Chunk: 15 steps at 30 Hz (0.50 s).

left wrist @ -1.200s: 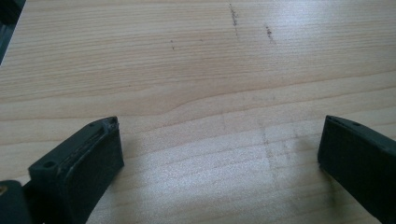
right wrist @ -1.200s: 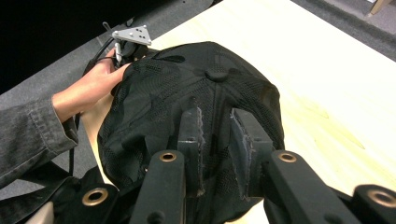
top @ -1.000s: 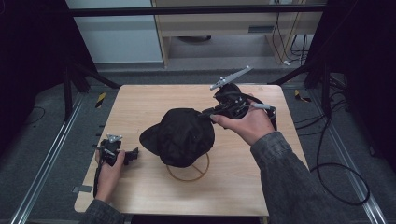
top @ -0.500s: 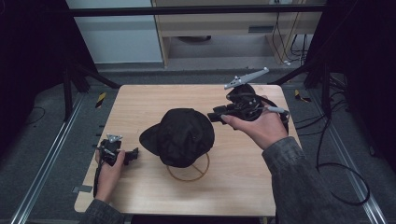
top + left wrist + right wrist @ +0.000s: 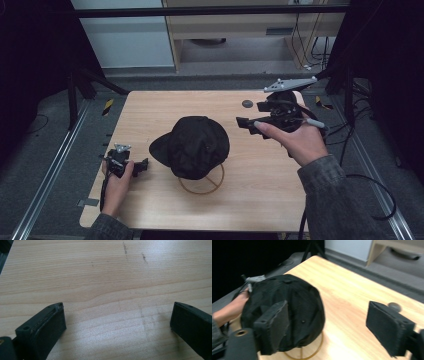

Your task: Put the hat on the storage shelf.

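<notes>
Right gripper (image 5: 245,122), jaws just opened wide with nothing between them, sits right of centre beside the cap (image 5: 192,146) on its ring stand mid-frame; left gripper (image 5: 142,165), spread, lower left on the bench (image 5: 150,105).

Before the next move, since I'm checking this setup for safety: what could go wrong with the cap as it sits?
The cap sits on a thin gold wire stand, apparently a narrow perch; a nudge could tip it off. The right gripper, whose jaws have just been opening with nothing between them, is close beside the cap and might brush it. The left gripper lies open near the brim and could catch it.
</notes>
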Motion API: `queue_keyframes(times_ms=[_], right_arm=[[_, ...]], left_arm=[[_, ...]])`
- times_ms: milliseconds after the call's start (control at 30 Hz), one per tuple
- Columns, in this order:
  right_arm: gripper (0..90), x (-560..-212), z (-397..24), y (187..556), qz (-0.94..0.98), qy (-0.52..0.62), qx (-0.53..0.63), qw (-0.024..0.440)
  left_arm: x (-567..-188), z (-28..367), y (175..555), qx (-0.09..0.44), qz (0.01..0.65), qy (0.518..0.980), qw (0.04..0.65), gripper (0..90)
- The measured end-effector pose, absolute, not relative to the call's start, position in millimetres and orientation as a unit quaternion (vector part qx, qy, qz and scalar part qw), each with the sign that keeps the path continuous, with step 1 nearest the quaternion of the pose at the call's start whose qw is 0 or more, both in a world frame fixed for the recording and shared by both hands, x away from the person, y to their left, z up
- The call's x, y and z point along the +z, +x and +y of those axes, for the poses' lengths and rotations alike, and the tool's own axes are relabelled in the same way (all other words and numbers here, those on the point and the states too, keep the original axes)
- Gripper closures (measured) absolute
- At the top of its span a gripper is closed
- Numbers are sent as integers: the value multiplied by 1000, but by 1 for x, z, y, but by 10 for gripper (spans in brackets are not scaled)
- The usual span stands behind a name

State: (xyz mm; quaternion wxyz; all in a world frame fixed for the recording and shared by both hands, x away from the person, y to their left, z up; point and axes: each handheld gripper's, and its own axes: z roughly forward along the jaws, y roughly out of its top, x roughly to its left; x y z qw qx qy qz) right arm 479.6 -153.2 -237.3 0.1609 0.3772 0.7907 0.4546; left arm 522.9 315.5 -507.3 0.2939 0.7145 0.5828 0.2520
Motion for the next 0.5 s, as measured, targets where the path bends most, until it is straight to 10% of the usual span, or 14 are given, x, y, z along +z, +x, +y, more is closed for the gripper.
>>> queue_keyframes(times_ms=[500], right_arm=[[85,-268,-199,480,763,417,441,221]], left_arm=[[-507,315,523,252,583,714,294,0]])
